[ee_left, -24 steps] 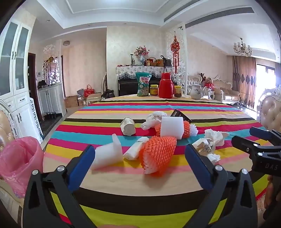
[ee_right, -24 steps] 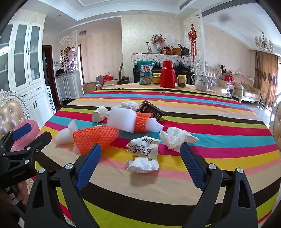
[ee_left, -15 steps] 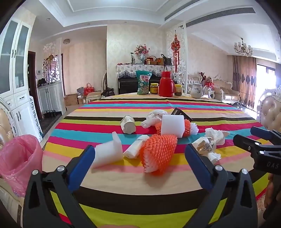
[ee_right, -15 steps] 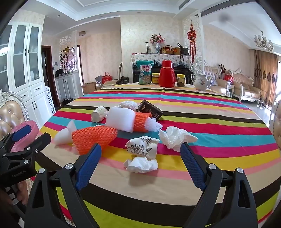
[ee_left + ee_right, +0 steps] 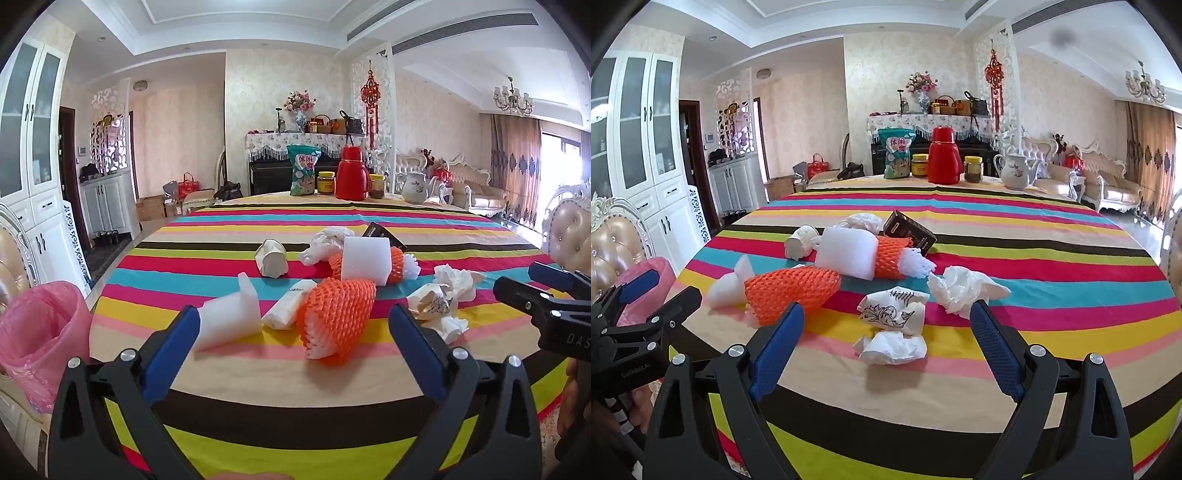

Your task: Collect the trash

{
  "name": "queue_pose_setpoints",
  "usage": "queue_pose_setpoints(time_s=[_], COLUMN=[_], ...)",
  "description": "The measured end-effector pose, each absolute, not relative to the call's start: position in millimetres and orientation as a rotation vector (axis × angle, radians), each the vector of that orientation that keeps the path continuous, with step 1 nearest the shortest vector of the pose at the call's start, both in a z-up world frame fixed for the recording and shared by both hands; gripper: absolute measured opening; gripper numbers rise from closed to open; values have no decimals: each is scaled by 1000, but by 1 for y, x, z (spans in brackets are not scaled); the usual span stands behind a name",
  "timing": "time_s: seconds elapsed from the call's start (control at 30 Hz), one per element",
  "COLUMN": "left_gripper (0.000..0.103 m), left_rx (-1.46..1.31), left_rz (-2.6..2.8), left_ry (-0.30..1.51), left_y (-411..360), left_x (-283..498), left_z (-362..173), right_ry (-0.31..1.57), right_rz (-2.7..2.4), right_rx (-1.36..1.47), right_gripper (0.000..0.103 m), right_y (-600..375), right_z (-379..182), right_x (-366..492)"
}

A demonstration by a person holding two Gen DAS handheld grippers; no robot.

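Note:
Trash lies in a heap on the striped tablecloth (image 5: 332,373): an orange foam net (image 5: 338,317), a white foam piece (image 5: 232,317), a white foam block (image 5: 365,258), a crushed paper cup (image 5: 271,258) and crumpled tissues (image 5: 892,347). A patterned paper cup (image 5: 895,312) and a black box (image 5: 910,232) lie there too. My left gripper (image 5: 295,332) hovers open at the near table edge, short of the net and the foam piece. My right gripper (image 5: 886,332) is open as well, just short of the tissues. A pink-lined bin (image 5: 40,343) stands left of the table.
At the table's far edge stand a red thermos (image 5: 351,173), a snack bag (image 5: 303,170), jars (image 5: 326,182) and a white teapot (image 5: 415,186). Padded chairs (image 5: 617,243) flank the table. Each gripper shows at the edge of the other's view.
Both grippers have barely shifted; the trash sits slightly lower in each view. Nothing has been picked up or moved.

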State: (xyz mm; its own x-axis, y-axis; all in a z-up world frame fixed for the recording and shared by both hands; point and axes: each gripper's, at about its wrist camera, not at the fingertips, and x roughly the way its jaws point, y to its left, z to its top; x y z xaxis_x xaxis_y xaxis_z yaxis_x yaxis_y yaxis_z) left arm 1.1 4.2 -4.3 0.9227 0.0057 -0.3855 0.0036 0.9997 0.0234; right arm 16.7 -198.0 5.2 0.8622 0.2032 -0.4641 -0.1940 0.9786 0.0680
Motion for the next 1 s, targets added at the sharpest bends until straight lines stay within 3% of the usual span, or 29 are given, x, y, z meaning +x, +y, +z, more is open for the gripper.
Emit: queue_pose_setpoints(time_s=[1.0], left_gripper=[99], left_rx=[26], left_rz=[5], left_ry=[397], left_y=[4], left_x=[0], left_z=[-5], right_ry=[496], right_rz=[219], right_rx=[39], right_gripper=[85], right_y=[-196], right_z=[2], right_x=[20])
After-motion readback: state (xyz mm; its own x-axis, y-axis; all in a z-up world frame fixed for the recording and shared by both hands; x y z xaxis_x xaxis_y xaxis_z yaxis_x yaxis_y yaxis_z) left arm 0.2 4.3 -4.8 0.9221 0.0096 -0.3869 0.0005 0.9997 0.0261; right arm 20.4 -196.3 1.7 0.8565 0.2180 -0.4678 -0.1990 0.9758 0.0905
